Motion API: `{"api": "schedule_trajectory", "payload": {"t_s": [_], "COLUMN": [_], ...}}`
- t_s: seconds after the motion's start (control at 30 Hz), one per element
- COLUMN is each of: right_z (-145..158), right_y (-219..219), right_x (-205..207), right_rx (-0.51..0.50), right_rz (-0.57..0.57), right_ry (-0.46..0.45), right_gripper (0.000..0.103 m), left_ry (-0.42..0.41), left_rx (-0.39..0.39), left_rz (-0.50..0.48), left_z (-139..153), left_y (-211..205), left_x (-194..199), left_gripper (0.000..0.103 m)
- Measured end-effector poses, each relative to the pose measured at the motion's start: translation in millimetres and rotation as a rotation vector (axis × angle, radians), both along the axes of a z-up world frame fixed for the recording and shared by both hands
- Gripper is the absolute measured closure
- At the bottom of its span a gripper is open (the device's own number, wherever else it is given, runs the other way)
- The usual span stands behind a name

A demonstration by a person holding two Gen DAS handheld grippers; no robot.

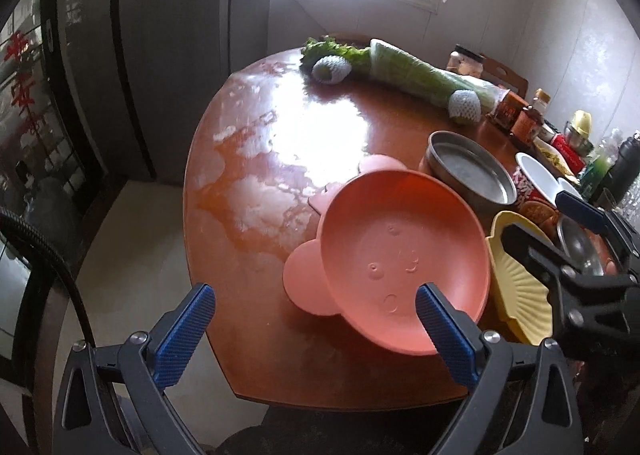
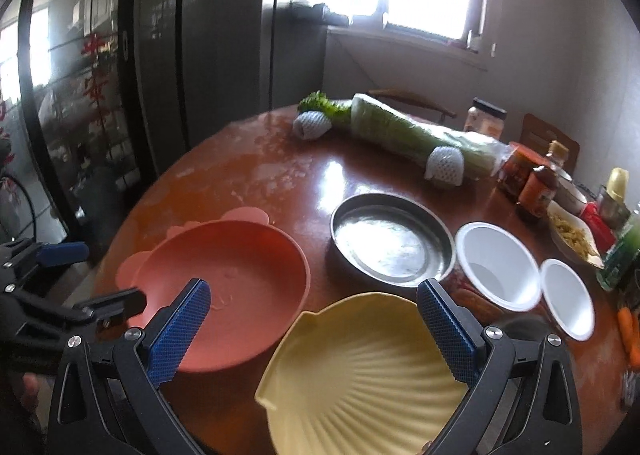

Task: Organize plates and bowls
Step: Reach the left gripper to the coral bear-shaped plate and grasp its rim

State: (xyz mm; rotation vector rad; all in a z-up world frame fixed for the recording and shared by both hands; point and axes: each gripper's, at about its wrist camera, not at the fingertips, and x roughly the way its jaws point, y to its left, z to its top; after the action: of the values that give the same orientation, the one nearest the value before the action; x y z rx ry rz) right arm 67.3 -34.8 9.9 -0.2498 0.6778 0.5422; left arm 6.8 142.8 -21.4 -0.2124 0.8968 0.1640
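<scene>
Left wrist view
My left gripper: spread wide, nothing between the fingers; its right pad sits over the near rim of the pink bowl.
Pink bowl: on the table, near the front edge, with round ear-shaped tabs on its left side.
Yellow plate: just right of the pink bowl, partly under my right gripper.
Steel dish: behind the pink bowl, close to it.
Cabbage: lying along the far side of the table.

Right wrist view
My right gripper: open, fingers apart above the yellow plate; I cannot tell whether the pads touch it.
Yellow plate: shell-ribbed, at the near edge, its left rim overlapping the pink bowl in this view.
My left gripper: reaches in from the left, one finger over the pink bowl's rim.
Steel dish: beyond the yellow plate.
Cups: two white ones, right of the steel dish, side by side.
Cabbage: at the back.
</scene>
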Motion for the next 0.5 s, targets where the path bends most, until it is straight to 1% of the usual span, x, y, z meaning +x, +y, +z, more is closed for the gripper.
{"api": "schedule_trajectory", "payload": {"t_s": [0.17,0.3,0.33,0.43,0.5], "right_z": [-13,-18,-19,-24,-29], "right_y": [3,8,9,14,18], "right_x": [18,24,24,32,36], "right_rx": [0.019,-0.001,-0.003,-0.012,-0.029], "right_rz": [0.0,0.019,0.024,0.048,0.061], "right_ry": [0.06,0.058,0.058,0.087,0.102], "right_gripper": [0.001,0.007,0.008,0.023,0.038], "left_ry": [0.005,0.015,0.013,0.007,0.005], "left_rx": [-0.002,-0.029,-0.041,-0.04,-0.039], "left_rz": [-0.017,-0.019,-0.019,-0.027,-0.03], "left_z": [-6,-11,-11,-11,-10], "left_y": [-1,1,2,0,-2], "left_x": [1,4,5,6,7], "left_gripper": [0.002,0.006,0.009,0.012,0.015]}}
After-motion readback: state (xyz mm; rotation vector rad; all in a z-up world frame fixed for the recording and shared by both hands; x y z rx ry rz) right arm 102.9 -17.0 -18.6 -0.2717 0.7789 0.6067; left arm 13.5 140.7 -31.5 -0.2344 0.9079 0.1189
